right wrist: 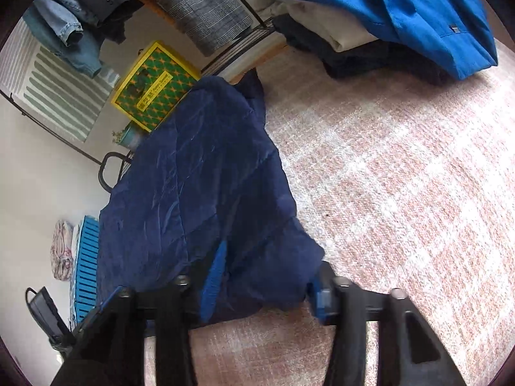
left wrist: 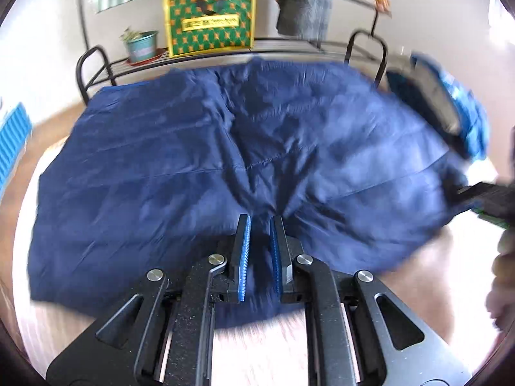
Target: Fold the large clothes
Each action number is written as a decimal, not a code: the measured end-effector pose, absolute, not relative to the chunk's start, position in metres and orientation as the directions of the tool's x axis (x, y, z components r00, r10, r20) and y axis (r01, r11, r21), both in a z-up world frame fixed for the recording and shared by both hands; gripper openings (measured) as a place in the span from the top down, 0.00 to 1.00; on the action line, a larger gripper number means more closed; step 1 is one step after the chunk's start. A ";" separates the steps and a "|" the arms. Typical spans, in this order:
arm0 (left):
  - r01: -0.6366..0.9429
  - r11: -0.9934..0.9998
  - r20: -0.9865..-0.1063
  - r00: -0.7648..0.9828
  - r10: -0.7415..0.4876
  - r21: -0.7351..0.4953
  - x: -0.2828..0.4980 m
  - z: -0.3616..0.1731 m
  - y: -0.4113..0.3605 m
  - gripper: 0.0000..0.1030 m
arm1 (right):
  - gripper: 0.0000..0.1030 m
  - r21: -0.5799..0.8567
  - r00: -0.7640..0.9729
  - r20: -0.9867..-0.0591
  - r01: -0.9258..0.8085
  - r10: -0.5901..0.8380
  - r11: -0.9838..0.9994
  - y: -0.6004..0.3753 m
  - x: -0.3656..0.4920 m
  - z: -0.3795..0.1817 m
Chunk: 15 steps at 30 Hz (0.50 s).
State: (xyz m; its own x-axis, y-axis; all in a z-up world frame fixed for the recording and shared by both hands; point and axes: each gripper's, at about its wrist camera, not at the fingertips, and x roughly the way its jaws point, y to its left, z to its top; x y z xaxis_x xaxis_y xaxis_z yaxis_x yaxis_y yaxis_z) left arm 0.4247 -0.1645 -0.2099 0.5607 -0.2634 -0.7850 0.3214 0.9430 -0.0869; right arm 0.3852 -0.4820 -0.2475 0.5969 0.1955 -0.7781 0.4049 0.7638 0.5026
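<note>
A large navy quilted garment [left wrist: 225, 167] lies spread on a pinkish woven cloth [right wrist: 402, 177]. My left gripper [left wrist: 260, 228] is nearly shut, its blue pads pinching a fold at the garment's near edge. In the right wrist view the same garment [right wrist: 199, 177] runs away to the upper left. My right gripper [right wrist: 267, 273] has its jaws wide apart around a bunched corner of the garment, one blue pad [right wrist: 214, 276] against the fabric. The right gripper also shows at the right edge of the left wrist view [left wrist: 486, 199].
A stack of folded clothes topped by a bright blue one [right wrist: 386, 16] sits at the far right. A black metal rack [left wrist: 225, 51] behind holds a green-yellow box [left wrist: 209, 19] and a small plant pot [left wrist: 141, 45]. A blue slatted crate [right wrist: 85, 270] stands left.
</note>
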 end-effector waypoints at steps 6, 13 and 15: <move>0.242 0.934 -0.729 0.584 -0.356 -0.262 0.335 -0.111 -0.114 0.89 | 0.88 0.323 0.608 -0.791 0.326 0.064 0.889 -0.456 0.382 -0.204; 0.098 0.868 -0.661 0.608 -0.440 -0.487 0.240 -0.099 -0.066 0.85 | 0.92 0.188 0.659 -0.752 0.244 -0.020 0.951 -0.420 0.387 -0.151; 0.022 0.836 -0.652 0.614 -0.444 -0.548 0.230 -0.115 -0.054 0.85 | 0.93 0.153 0.670 -0.741 0.222 -0.037 0.963 -0.408 0.389 -0.137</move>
State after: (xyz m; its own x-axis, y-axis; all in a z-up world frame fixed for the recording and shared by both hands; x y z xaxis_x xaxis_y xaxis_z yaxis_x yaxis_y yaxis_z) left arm 0.2299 -0.0537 -0.1154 0.6142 -0.4440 -0.6524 0.0219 0.8360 -0.5483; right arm 0.3886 -0.4082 -0.1374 0.6701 -0.0372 -0.7413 0.2222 0.9630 0.1525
